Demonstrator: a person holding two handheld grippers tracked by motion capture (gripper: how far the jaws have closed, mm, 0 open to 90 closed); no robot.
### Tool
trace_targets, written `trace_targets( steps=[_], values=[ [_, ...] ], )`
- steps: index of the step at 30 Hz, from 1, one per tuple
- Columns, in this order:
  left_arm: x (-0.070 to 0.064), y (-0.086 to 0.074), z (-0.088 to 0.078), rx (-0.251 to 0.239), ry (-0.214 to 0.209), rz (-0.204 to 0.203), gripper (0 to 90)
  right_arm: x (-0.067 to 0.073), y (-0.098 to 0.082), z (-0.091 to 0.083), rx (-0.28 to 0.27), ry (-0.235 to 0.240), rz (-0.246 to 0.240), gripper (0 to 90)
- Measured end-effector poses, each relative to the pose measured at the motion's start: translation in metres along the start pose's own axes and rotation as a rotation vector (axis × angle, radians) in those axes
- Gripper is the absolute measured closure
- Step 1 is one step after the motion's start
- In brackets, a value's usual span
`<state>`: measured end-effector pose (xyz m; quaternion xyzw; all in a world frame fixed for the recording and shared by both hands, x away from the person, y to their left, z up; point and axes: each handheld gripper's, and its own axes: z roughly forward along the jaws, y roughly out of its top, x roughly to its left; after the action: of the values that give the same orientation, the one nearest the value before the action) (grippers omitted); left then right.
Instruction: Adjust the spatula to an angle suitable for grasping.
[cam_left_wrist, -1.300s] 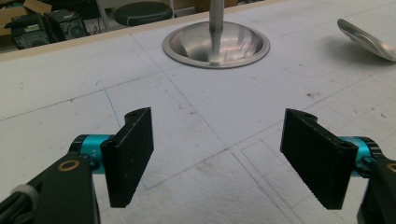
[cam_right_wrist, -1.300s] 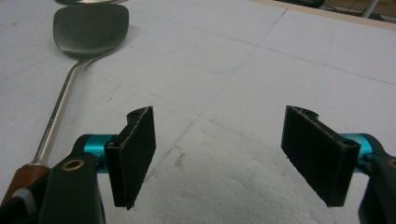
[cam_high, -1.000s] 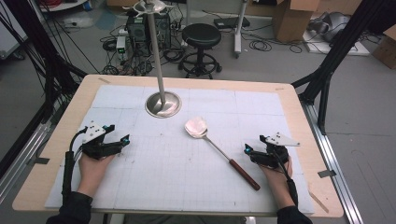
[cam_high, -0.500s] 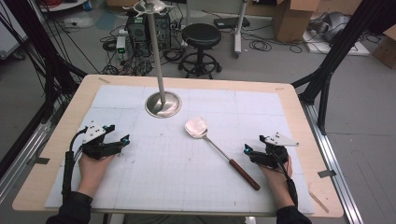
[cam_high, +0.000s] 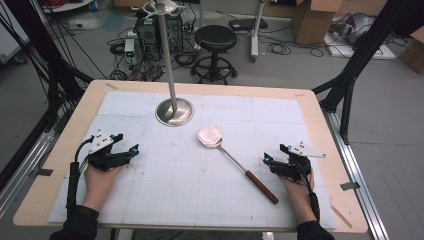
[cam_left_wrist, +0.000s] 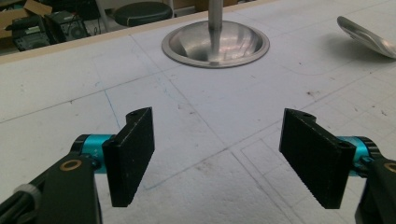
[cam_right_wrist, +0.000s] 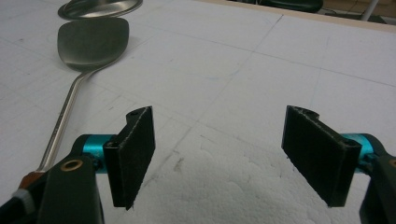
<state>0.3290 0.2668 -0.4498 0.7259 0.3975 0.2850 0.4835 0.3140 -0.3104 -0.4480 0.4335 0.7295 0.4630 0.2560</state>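
Nearby, spatula (cam_high: 220, 145) lies beside stand (cam_high: 174, 111); left claw (cam_high: 131, 152), right claw (cam_high: 268, 161) wide, empty.

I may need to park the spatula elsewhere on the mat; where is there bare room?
The widest bare patch lies between the left gripper and the spatula, reaching to the near edge of the white mat. The far right corner, beyond the right gripper, is also bare. It is tighter between the stand base and the spatula blade.
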Motion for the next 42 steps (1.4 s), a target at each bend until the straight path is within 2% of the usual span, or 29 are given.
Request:
trace_targets(
  steps=[8,34,36,37,38,42],
  values=[
    [-0.001,0.000,0.000,0.001,0.003,0.007,27.1,0.003,0.000,0.001,0.011,-0.002,-0.022,25.4],
    [-0.003,0.000,0.001,0.006,0.006,0.027,27.3,0.005,0.001,0.001,0.014,0.005,-0.041,25.8],
    [-0.003,0.000,0.001,0.007,0.006,0.028,27.3,0.008,0.008,-0.003,-0.019,0.060,-0.004,25.9],
    [-0.003,0.000,0.001,0.007,0.006,0.028,27.3,0.008,0.008,-0.003,-0.019,0.060,-0.004,25.9],
    [-0.003,0.000,0.001,0.007,0.007,0.027,27.4,0.017,0.016,-0.006,-0.050,0.064,-0.045,26.2],
    [-0.003,0.000,0.001,0.008,0.008,0.029,27.4,0.028,0.025,-0.005,-0.065,0.087,-0.069,26.2]
  ],
)
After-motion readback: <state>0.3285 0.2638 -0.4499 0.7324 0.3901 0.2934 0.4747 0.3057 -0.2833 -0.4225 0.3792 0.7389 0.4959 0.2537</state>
